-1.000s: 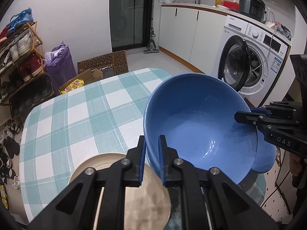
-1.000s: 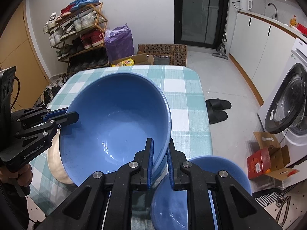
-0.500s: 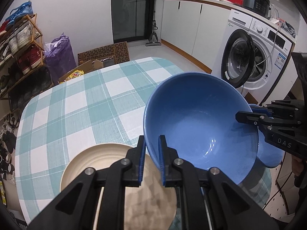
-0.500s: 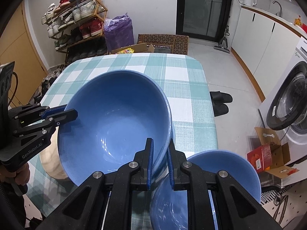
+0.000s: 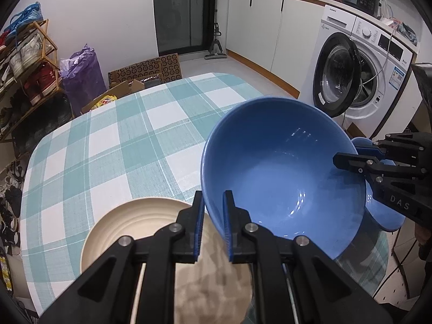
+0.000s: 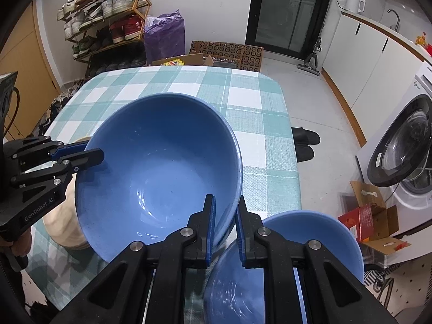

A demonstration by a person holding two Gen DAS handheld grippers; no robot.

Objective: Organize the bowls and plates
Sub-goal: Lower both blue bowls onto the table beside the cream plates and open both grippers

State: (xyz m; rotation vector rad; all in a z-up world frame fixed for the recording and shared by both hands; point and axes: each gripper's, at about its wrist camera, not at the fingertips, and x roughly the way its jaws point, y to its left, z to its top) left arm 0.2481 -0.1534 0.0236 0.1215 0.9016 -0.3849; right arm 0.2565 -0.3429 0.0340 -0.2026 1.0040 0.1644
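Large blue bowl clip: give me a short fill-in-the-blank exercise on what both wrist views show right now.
1. The large glossy blue ceramic bowl is gripped on opposite sides of its rim by ____ tools.
2. The table wears a white and ____ checked cloth.
3. Below the left tool lies a round ____ ridged plate.
4. Below the right tool sits a second, smaller ____ bowl.

Missing words: two; teal; beige; blue
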